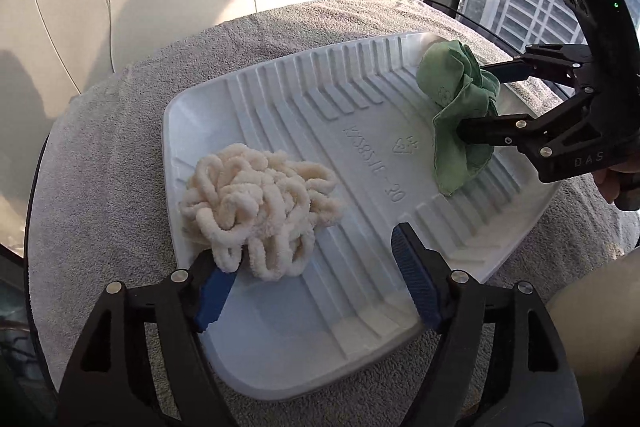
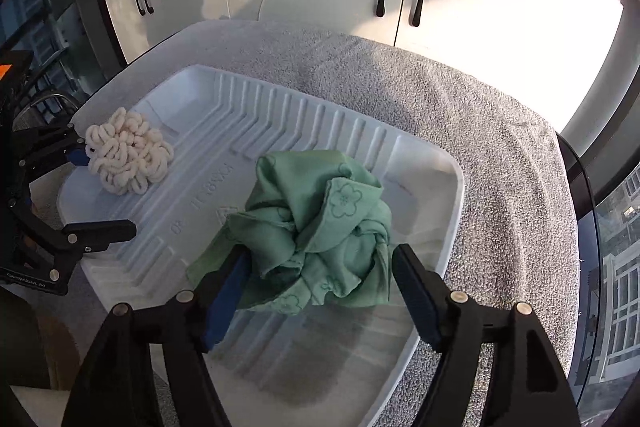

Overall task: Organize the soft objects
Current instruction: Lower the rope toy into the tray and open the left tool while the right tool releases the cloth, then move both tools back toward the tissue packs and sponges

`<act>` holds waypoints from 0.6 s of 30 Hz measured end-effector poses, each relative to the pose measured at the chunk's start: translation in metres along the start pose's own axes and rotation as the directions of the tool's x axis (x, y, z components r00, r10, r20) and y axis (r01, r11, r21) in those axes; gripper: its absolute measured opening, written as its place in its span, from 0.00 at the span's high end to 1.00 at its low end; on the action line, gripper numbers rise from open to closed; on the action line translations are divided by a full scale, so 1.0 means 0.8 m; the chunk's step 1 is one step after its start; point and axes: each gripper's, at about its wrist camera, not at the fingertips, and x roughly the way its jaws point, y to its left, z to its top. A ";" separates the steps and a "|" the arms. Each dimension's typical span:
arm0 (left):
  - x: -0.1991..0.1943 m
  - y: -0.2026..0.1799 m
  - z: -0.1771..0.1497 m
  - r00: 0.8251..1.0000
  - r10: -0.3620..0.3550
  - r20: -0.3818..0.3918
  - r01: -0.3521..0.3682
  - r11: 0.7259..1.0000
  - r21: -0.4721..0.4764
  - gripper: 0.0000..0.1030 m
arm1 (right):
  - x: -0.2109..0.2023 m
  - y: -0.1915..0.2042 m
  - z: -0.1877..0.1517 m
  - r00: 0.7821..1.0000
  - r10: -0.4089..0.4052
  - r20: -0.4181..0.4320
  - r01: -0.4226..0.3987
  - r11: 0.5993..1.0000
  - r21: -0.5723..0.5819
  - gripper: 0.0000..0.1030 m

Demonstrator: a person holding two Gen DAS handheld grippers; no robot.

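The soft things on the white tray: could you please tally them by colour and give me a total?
Cream: 1, the bundle of yarn
Green: 1, the crumpled cloth
Total: 2, both lying on the tray

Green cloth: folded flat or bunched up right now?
Bunched up: the green cloth sits crumpled in a heap on the white tray, not folded.

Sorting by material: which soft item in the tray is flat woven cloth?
The green cloth, crumpled between the right gripper's open jaws; the cream yarn bundle is looped cord.
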 end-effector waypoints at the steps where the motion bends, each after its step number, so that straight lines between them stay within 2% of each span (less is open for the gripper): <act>1: 0.000 0.001 0.001 1.000 -0.004 0.003 0.004 1.000 -0.008 0.28 | -0.001 -0.001 0.000 1.000 -0.002 0.002 0.002 1.000 0.001 0.23; 4: -0.003 0.006 0.001 1.000 -0.011 0.014 0.011 1.000 -0.022 0.28 | -0.005 -0.001 -0.001 1.000 0.013 0.007 -0.013 1.000 0.001 0.20; 7: -0.012 0.010 0.001 1.000 -0.006 0.031 0.007 1.000 -0.031 0.28 | -0.012 0.000 0.000 1.000 0.016 0.020 -0.016 1.000 -0.007 0.11; 12: -0.030 0.016 0.003 0.997 -0.018 0.071 0.022 0.999 -0.049 0.26 | -0.039 -0.003 0.004 0.997 0.021 0.078 -0.021 1.000 0.000 0.02; 18: -0.065 0.027 0.000 0.991 -0.013 0.130 0.023 0.997 -0.079 0.26 | -0.079 -0.024 0.007 0.990 0.011 0.141 -0.019 0.998 0.055 0.02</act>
